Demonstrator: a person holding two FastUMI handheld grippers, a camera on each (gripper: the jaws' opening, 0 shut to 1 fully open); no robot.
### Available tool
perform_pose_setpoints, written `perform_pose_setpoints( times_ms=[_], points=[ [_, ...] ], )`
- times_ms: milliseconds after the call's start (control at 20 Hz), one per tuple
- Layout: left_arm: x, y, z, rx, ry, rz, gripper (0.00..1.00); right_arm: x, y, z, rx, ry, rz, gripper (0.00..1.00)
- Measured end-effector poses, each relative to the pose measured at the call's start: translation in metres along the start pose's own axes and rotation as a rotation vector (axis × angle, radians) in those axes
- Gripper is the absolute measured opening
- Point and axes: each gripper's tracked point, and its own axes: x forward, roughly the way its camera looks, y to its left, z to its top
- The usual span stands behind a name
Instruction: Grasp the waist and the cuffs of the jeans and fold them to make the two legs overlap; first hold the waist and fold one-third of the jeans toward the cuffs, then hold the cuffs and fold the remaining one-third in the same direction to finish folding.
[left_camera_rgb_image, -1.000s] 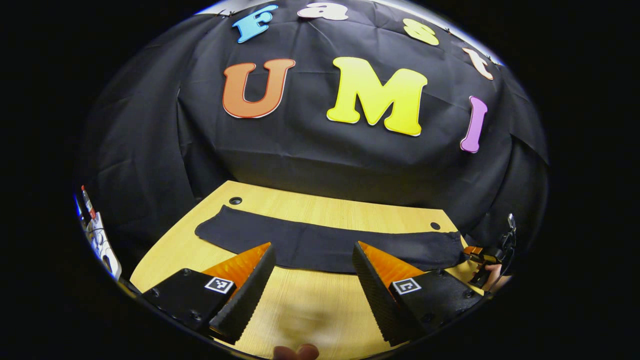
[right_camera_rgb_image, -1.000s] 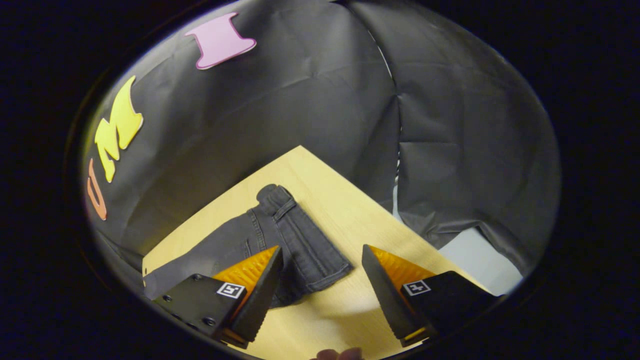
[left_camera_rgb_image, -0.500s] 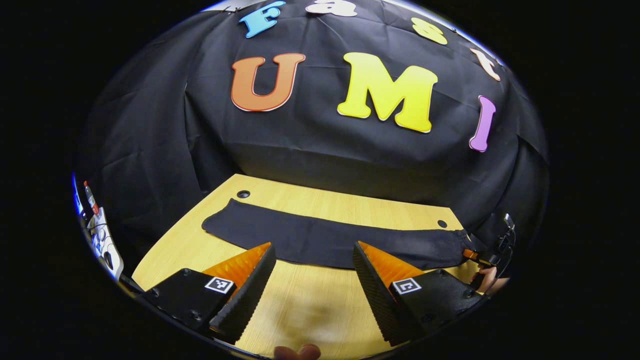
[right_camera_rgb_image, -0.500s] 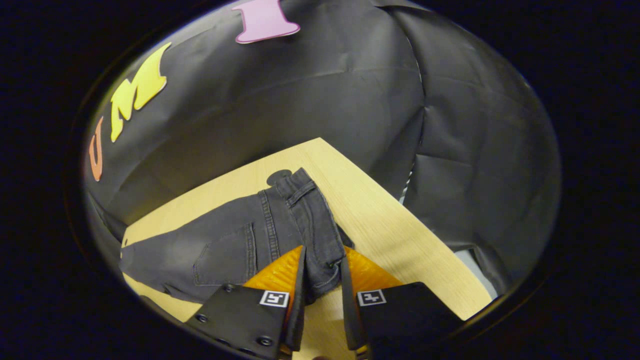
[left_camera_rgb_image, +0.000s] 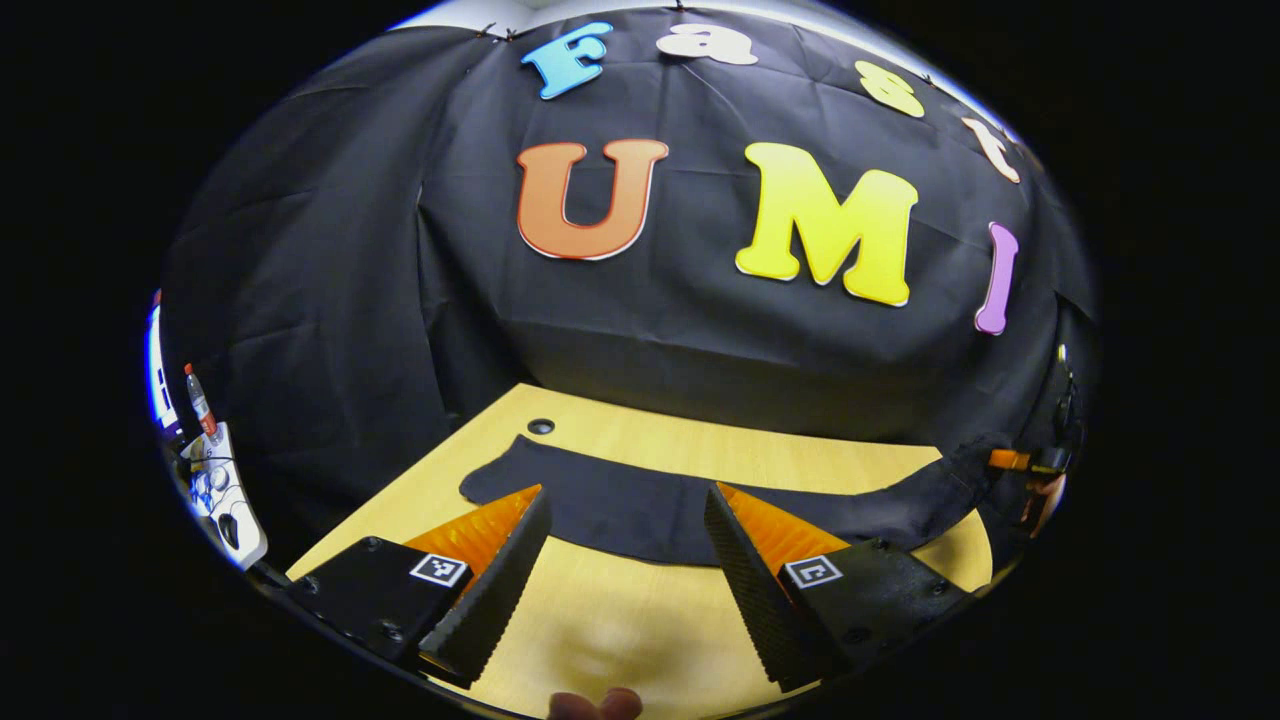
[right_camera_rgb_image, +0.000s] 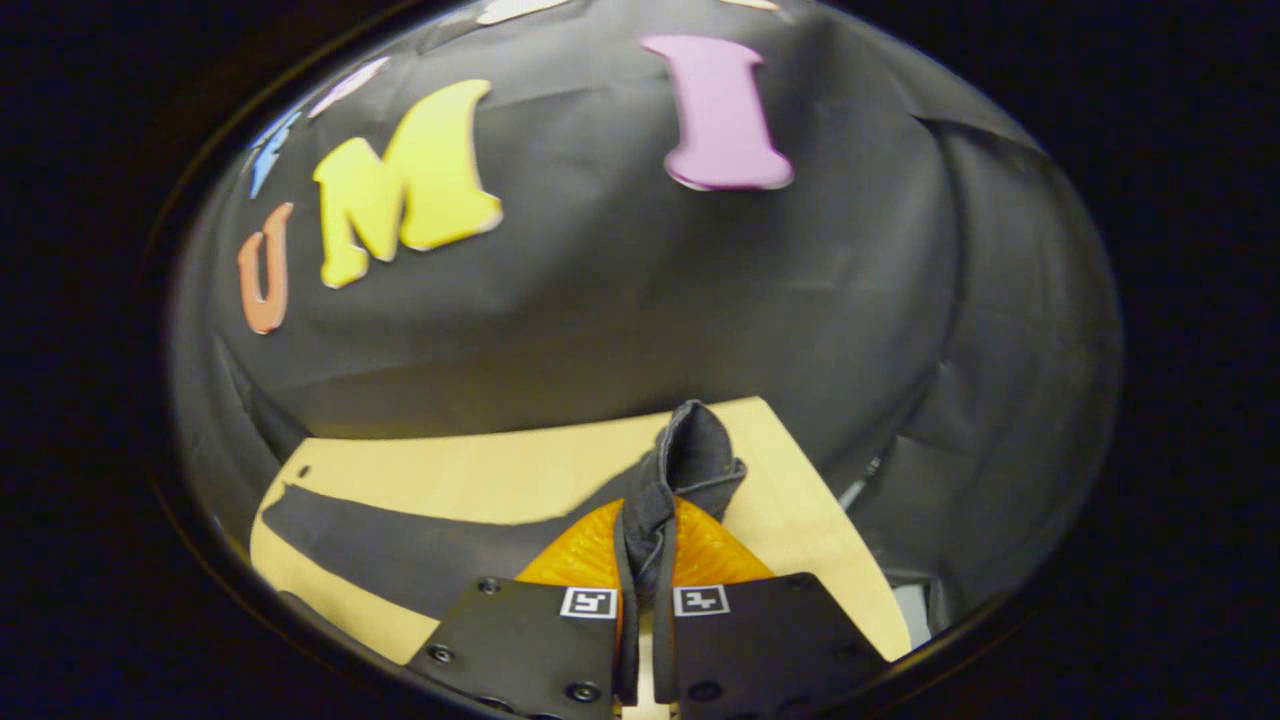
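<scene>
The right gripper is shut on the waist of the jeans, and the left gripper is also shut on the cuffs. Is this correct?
Not quite. The right gripper is shut on the waist of the jeans, as the right gripper view shows. But the left gripper is open: in the left gripper view its fingers stand wide apart above the table, short of the cloth, holding nothing.
</scene>
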Motion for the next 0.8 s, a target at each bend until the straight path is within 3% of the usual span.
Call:
perform_pose_setpoints(
  times_ms=[200, 450, 650, 700, 800],
  points=[
    [0.006, 0.052, 0.01, -0.097, -0.039, 0.047, 0.99, -0.009, 0.147, 0.018, -0.059, -0.028, 0.148, 0.06],
    [-0.001, 0.134, 0.014, -0.108, -0.067, 0.157, 0.99, 0.009, 0.303, -0.055, -0.169, 0.064, 0.317, 0.06],
    [-0.015, 0.183, 0.02, -0.032, -0.111, 0.228, 0.99, 0.05, 0.352, -0.126, -0.251, 0.16, 0.321, 0.06],
    [-0.019, 0.191, 0.02, -0.01, -0.117, 0.239, 0.99, 0.057, 0.361, -0.147, -0.269, 0.185, 0.31, 0.1],
    [-0.02, 0.203, 0.018, 0.016, -0.119, 0.247, 0.99, 0.073, 0.377, -0.189, -0.335, 0.227, 0.286, 0.06]
  ],
)
